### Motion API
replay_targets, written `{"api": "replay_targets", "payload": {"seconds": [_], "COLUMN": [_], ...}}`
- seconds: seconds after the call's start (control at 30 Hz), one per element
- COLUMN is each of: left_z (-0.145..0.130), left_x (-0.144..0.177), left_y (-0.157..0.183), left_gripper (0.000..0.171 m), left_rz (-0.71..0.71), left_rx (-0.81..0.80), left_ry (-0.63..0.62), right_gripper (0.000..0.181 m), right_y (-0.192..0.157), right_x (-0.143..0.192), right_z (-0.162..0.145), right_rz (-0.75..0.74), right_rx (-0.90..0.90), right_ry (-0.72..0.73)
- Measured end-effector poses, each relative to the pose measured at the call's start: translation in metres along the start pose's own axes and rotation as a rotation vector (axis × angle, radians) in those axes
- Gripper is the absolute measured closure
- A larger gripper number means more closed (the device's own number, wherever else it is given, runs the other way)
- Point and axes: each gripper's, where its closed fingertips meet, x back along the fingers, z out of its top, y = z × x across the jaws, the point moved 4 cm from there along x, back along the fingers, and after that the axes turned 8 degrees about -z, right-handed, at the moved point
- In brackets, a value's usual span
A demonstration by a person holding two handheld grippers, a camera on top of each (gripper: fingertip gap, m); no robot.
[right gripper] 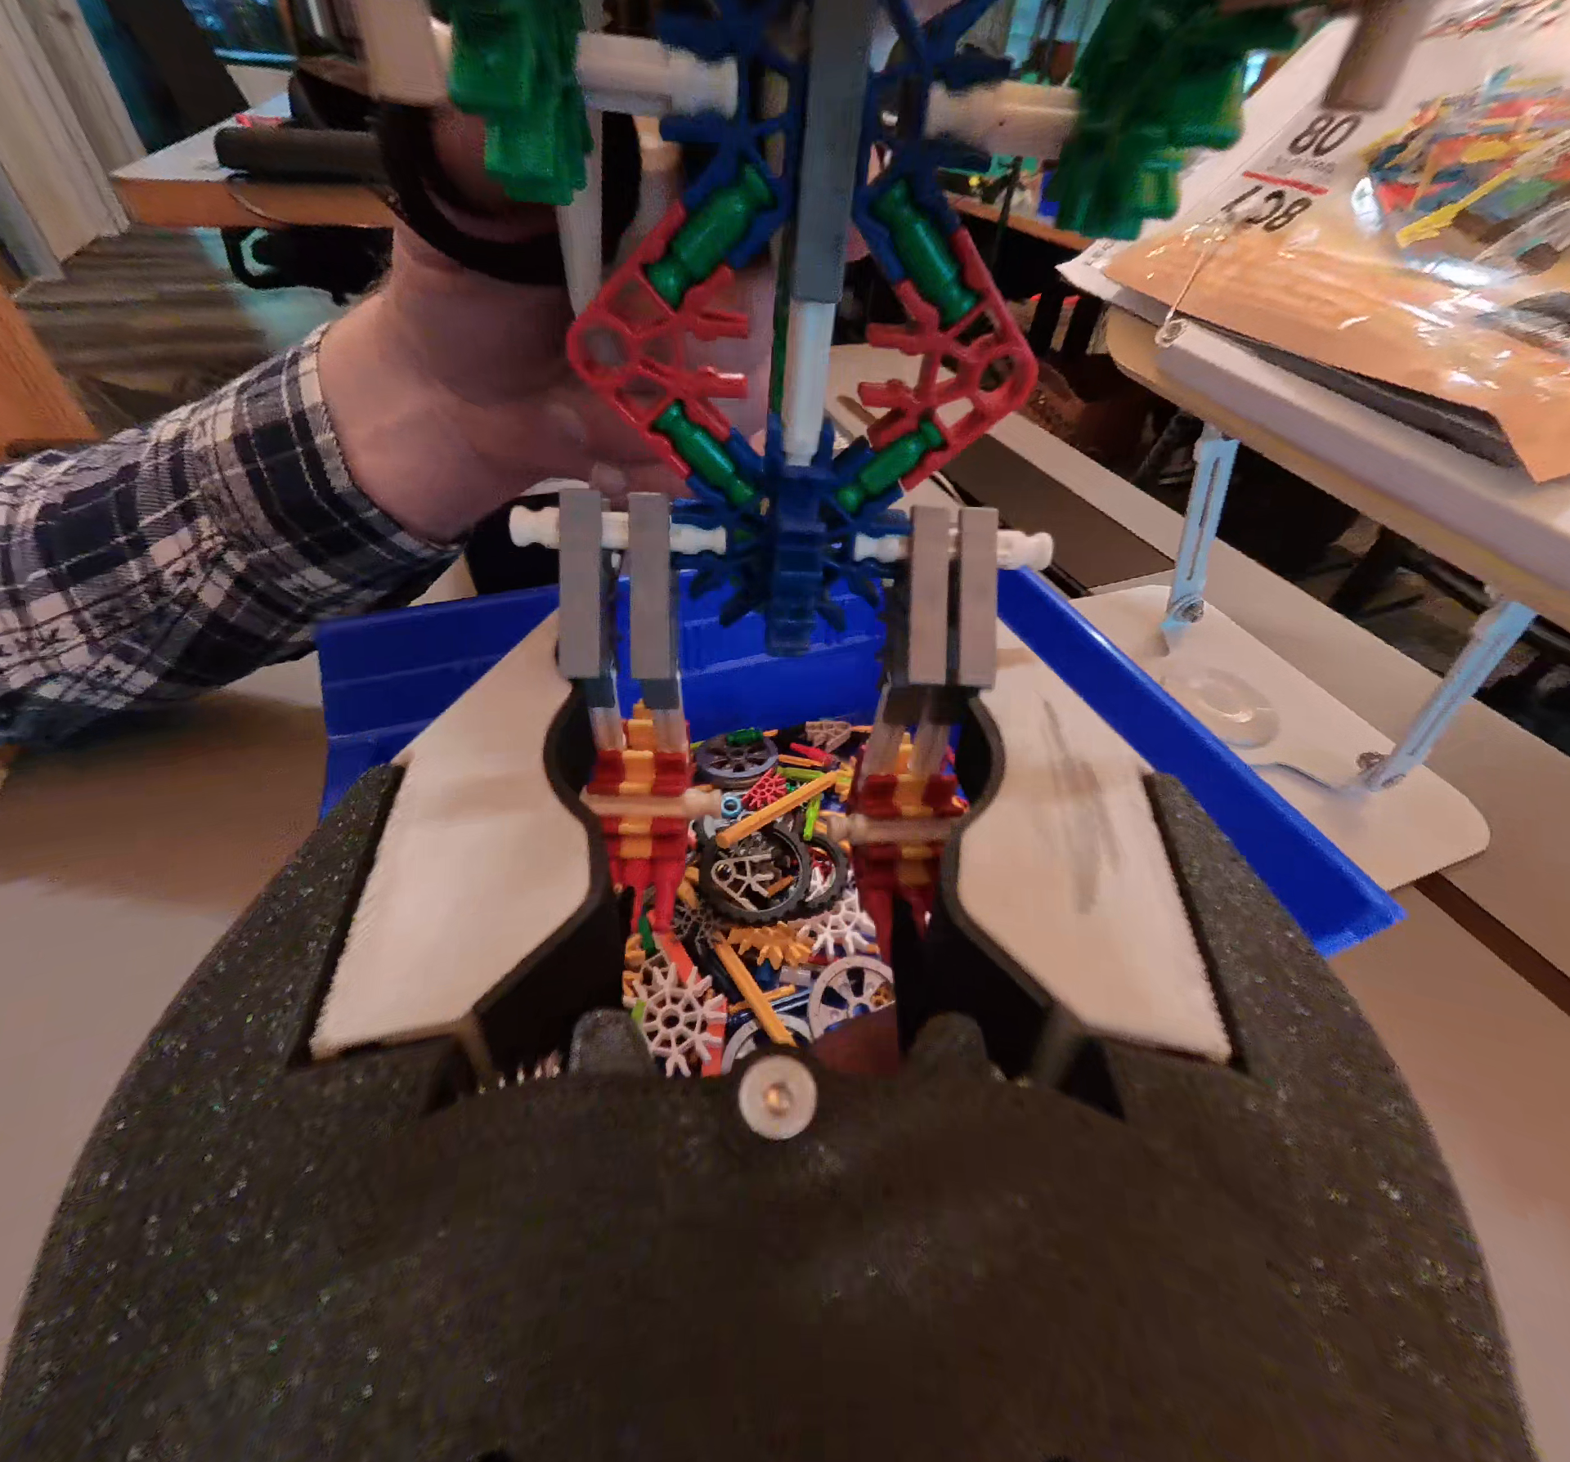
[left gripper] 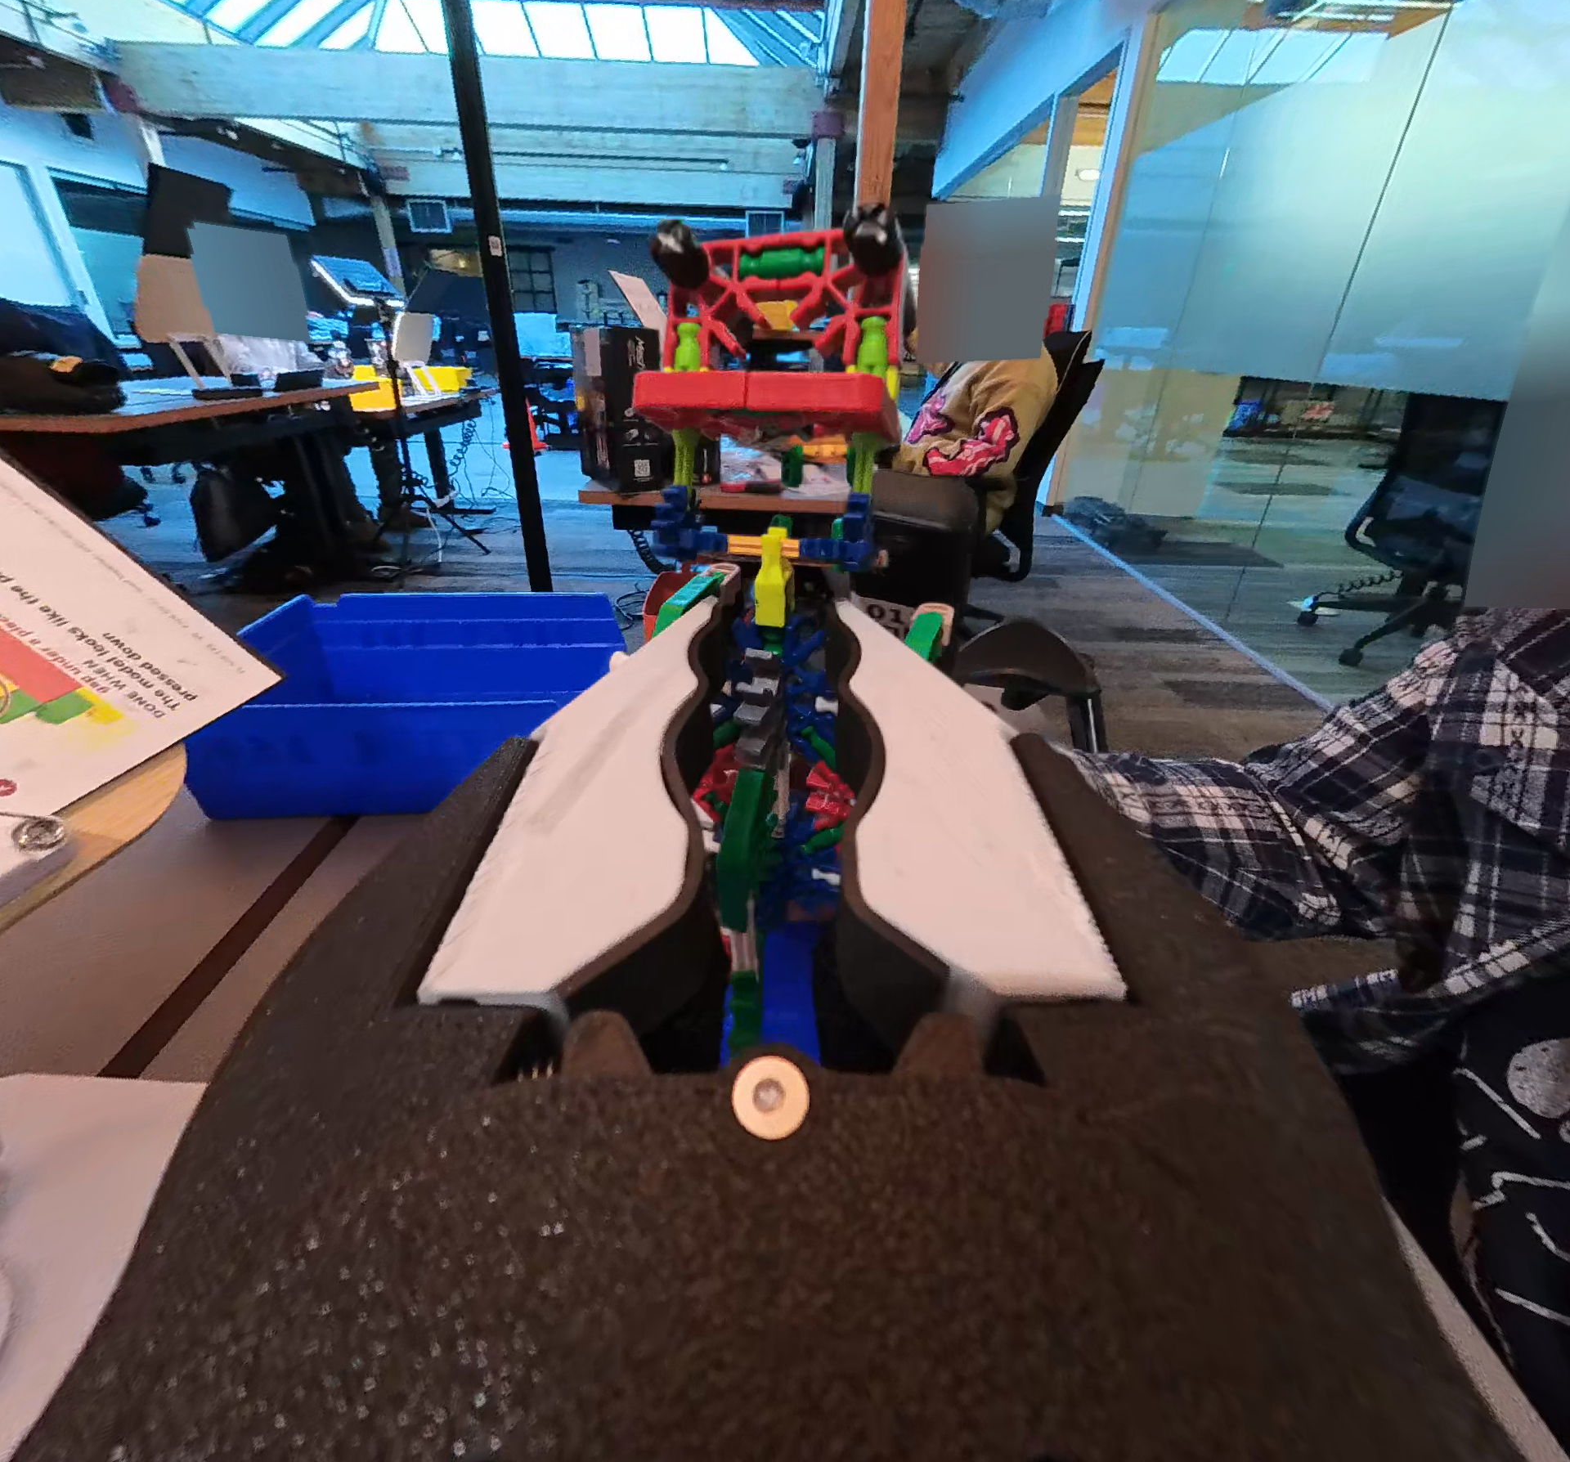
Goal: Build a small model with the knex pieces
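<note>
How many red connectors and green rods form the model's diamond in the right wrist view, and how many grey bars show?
Red connectors: 2
Green rods: 4
Grey bars: 5 (one in the middle, four on the white rod below)
Total: 11 on the model

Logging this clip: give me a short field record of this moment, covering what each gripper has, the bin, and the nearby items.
left gripper: shut on the toy model, a build of red, blue, green and yellow rods and connectors
right gripper: shut on the model's red and yellow legs
blue bin: below the right gripper, full of loose parts
instruction sheet: left of the bin
plaid sleeve: at right in the left wrist view
</note>
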Motion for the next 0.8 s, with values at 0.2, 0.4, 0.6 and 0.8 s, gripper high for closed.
{"api": "replay_targets", "payload": {"seconds": [0.2, 0.4, 0.6, 0.8], "left_z": [-0.001, 0.011, 0.021, 0.008], "left_x": [0.009, 0.015, 0.025, 0.035], "left_y": [-0.007, -0.007, -0.004, 0.004], "left_gripper": [0.151, 0.147, 0.131, 0.121], "left_rz": [-0.022, 0.001, 0.055, 0.221], "left_rx": [0.061, 0.059, 0.018, -0.161], "left_ry": [0.055, 0.097, 0.048, -0.309], "right_gripper": [0.100, 0.102, 0.104, 0.104], "right_y": [0.003, 0.008, 0.015, 0.025], "right_x": [0.000, 0.006, 0.017, 0.033], "right_z": [0.000, 0.003, 0.010, 0.016], "right_rz": [-0.024, 0.014, 0.028, 0.040], "right_rx": [-0.003, -0.087, -0.126, -0.161], "right_ry": [-0.004, 0.025, 0.066, 0.105]}}
